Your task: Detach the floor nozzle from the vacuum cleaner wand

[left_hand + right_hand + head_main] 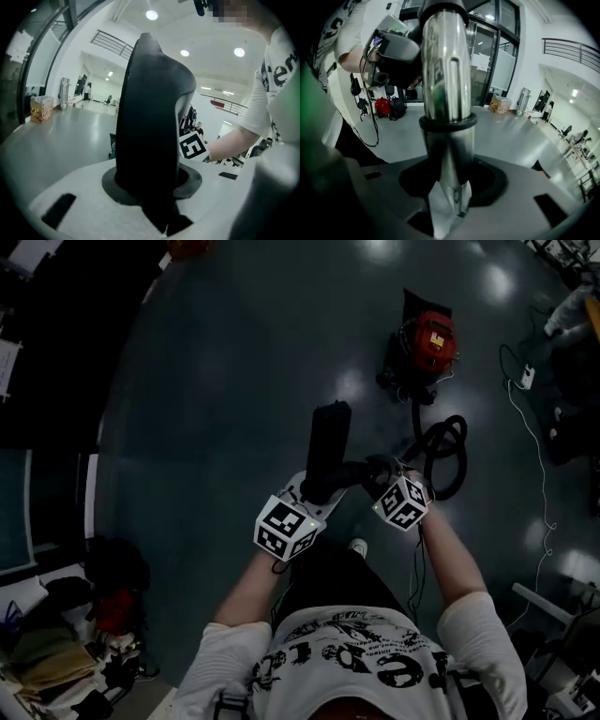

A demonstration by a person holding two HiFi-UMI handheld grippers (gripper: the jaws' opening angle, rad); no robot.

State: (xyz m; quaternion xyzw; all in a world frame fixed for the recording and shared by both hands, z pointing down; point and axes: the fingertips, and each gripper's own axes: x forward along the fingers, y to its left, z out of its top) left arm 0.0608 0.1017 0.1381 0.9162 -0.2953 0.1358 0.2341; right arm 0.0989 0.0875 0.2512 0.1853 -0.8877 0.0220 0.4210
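The black floor nozzle (328,448) is held up off the floor in front of the person. My left gripper (314,491) is shut on the nozzle (150,117), which fills the left gripper view between the jaws of that gripper (154,187). To its right, my right gripper (380,479) is shut on the chrome wand (445,79). The wand rises between the jaws of the right gripper (450,183) to a black collar (440,7) at the top edge. The nozzle's neck bends toward the right gripper. Whether nozzle and wand are still joined I cannot tell.
A red vacuum cleaner (428,343) stands on the dark floor beyond, its black hose (448,451) looping back toward the right gripper. A white cable (539,484) trails along the right. Bags and clutter (84,634) lie at the lower left.
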